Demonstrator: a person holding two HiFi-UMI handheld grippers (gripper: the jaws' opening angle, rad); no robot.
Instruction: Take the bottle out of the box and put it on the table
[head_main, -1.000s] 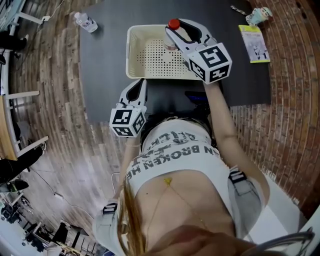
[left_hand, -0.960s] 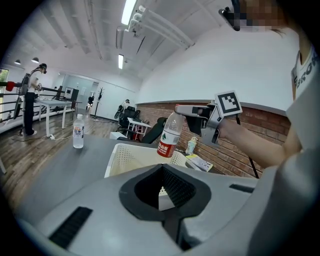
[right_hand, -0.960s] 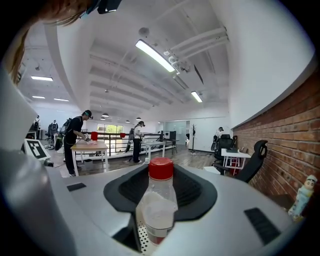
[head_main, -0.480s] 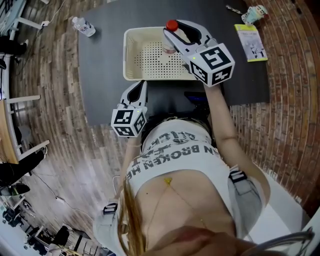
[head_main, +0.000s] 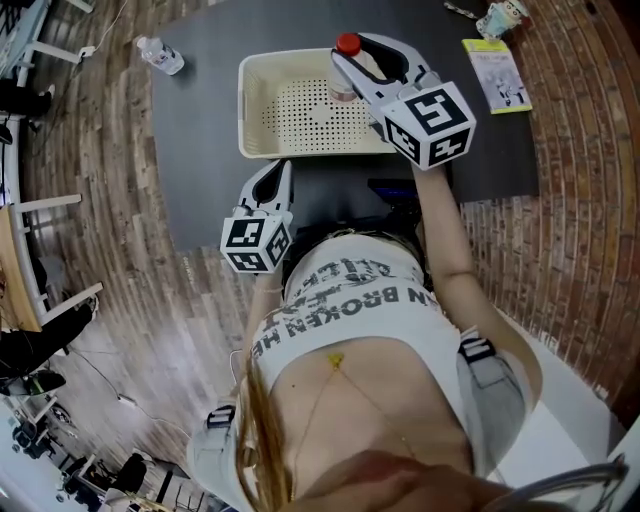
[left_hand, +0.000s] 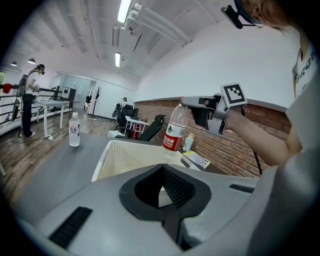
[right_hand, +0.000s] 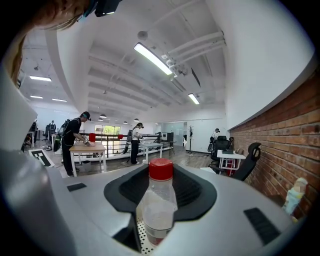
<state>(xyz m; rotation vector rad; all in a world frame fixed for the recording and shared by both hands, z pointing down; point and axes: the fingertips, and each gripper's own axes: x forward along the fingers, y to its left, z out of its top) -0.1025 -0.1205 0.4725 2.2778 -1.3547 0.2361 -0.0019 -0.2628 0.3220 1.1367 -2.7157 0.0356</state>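
Found the right gripper (head_main: 358, 56) clamped on the clear plastic bottle (head_main: 347, 45), pads pressing its upper body just under the red cap (right_hand: 161, 169), bottle upright. Placed it above the perforated white basket (head_main: 250, 110), toward the far right corner, base near rim height in the left gripper view; could not tell whether fully clear of the rim. Noted the left gripper (head_main: 276, 172) closed on nothing, hanging over the near edge of the dark table (head_main: 200, 130), just short of the basket. Judged the bottle light, with thin walls likely to dent under a hard squeeze and a smooth, slippery skin. Rated the shoulder below the cap as the best hold: stiffer than the labelled middle and less prone to slipping through. Expected some swing from the long body beneath the pads, and a tippy stance on its narrow base at set-down. Counted 1 spare bottle (head_main: 160, 55) near the table's far left edge, well apart.
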